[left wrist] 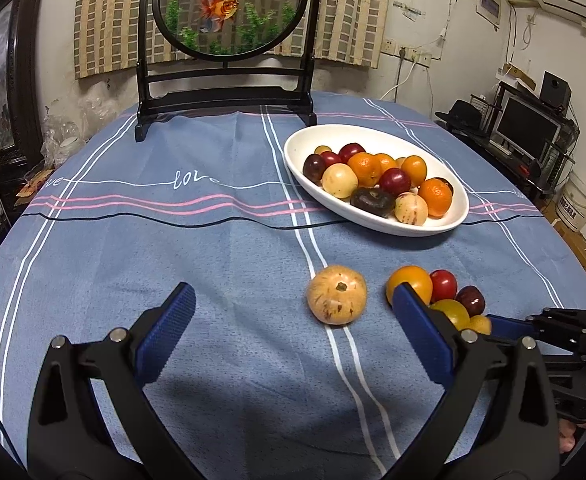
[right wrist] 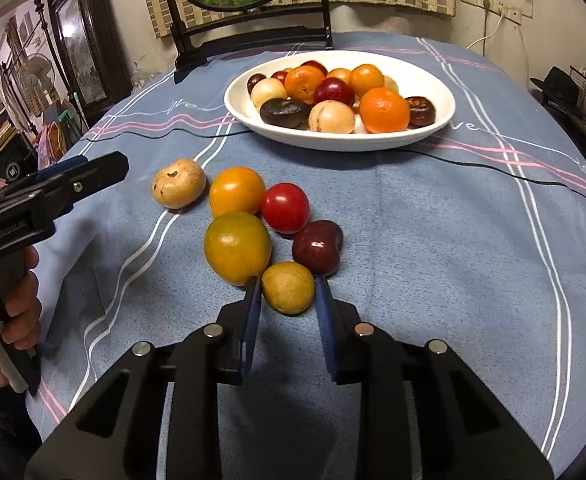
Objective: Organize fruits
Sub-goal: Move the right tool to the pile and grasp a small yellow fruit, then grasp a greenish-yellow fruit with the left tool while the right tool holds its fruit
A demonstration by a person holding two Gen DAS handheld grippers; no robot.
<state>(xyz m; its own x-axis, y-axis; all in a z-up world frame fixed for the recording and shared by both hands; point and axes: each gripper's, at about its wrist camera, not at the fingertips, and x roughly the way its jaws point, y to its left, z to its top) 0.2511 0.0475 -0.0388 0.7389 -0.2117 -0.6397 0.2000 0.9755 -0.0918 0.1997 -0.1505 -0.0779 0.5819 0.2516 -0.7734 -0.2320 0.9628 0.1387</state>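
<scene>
Six fruits still lie loose on the tablecloth (right wrist: 413,240) short of the white bowl (right wrist: 445,120), which already holds a dozen or so. The right gripper (right wrist: 289,292) brackets the small yellow fruit (right wrist: 288,288), jaws not clearly pressing. The left gripper (left wrist: 293,312) hangs spread wide near the tan fruit (left wrist: 337,294).
</scene>
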